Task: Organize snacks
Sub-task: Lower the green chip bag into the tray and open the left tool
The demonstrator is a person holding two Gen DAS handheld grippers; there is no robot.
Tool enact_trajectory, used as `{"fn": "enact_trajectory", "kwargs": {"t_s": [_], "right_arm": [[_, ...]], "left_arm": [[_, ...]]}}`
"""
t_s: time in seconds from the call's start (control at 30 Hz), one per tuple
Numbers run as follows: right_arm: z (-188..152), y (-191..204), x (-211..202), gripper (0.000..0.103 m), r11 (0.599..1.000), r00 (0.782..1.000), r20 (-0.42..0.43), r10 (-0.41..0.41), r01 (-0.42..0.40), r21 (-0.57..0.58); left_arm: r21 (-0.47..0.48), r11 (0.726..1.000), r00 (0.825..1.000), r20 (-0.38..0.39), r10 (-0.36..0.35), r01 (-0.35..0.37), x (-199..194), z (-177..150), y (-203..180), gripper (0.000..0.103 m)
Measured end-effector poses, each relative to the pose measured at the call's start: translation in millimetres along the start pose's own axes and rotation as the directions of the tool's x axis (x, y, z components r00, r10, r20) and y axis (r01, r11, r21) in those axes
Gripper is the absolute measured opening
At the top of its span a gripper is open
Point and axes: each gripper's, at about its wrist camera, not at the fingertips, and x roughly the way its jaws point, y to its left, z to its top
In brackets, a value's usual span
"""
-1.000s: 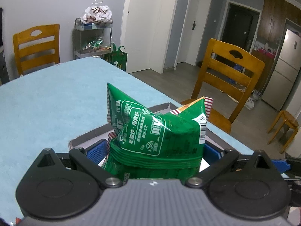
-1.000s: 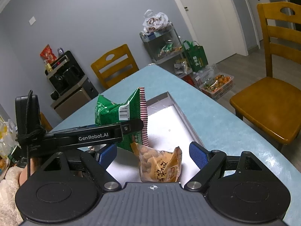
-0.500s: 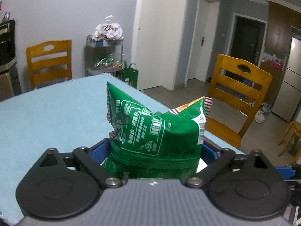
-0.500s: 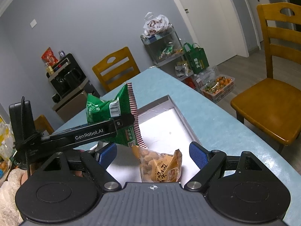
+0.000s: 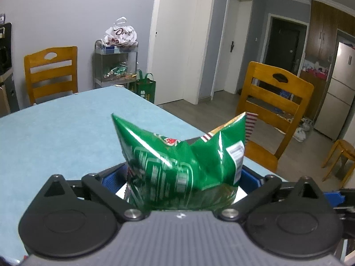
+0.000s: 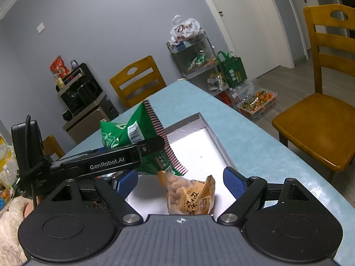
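My left gripper is shut on a green snack bag and holds it up over the white tray. In the right wrist view the same green bag hangs in the left gripper, tilted above the tray. My right gripper is open, its blue pads on either side of an orange peanut bag that lies in the tray's near end. The pads do not touch it.
The tray lies on a blue-covered table near its right edge. Wooden chairs stand beside the table. A shelf cart with bags and a black appliance stand by the far wall.
My left gripper has lifted and tilted the green bag higher above the tray. The right gripper has stayed open around the peanut bag.
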Motion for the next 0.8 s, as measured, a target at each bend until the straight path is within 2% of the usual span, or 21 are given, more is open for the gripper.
{"fn": "enact_trajectory", "kwargs": {"t_s": [0.13,0.3,0.43,0.8], "right_arm": [[1,3,-1,0.084,1.0,1.0,0.002,0.004,-0.004,-0.001],[4,4,-4,0.085,1.0,1.0,0.014,0.012,-0.012,-0.005],[1,2,-7,0.085,1.0,1.0,0.017,0.014,-0.014,-0.003],[2,0,-8,0.085,1.0,1.0,0.015,0.018,-0.018,-0.001]], "left_arm": [[-0.001,1.0,1.0,0.0,-0.006,0.006,-2,2,2,0.103],[-0.064,0.994,0.995,0.059,-0.081,0.085,-14,9,14,0.103],[-0.044,0.993,0.99,0.089,-0.108,0.112,-23,14,13,0.103],[-0.022,0.993,0.992,0.051,-0.112,0.113,-26,12,11,0.103]]}}
